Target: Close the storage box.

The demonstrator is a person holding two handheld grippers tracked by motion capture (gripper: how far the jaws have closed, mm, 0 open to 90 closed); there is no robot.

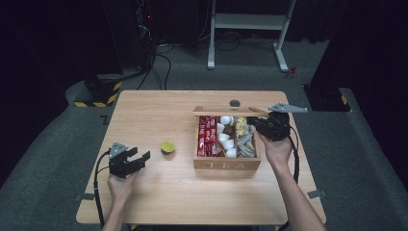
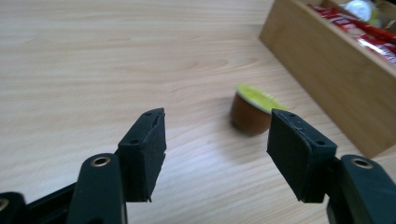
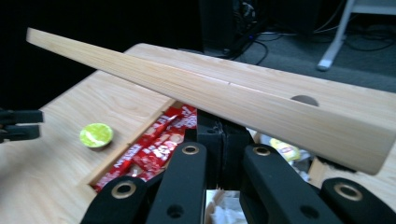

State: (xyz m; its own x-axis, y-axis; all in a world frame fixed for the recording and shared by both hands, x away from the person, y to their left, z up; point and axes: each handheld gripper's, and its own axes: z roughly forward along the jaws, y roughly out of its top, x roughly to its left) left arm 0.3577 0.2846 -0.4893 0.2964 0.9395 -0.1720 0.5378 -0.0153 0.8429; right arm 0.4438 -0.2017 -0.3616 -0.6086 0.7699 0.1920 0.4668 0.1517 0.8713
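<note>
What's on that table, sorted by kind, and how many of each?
Grippers: 2 (left gripper, right gripper)
Tea box: 1
Box lid: 1
Green-topped cup out on the table: 1
Total: 5, leaving aside the box's packets, too crowded to count.

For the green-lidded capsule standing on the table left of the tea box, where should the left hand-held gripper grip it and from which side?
Grip the capsule by its brown side wall, just under the wider green foil rim, probably coming in level from the table's left. It stands upright and apart from the tea box, so both flanks are free for the left hand-held gripper.
</note>
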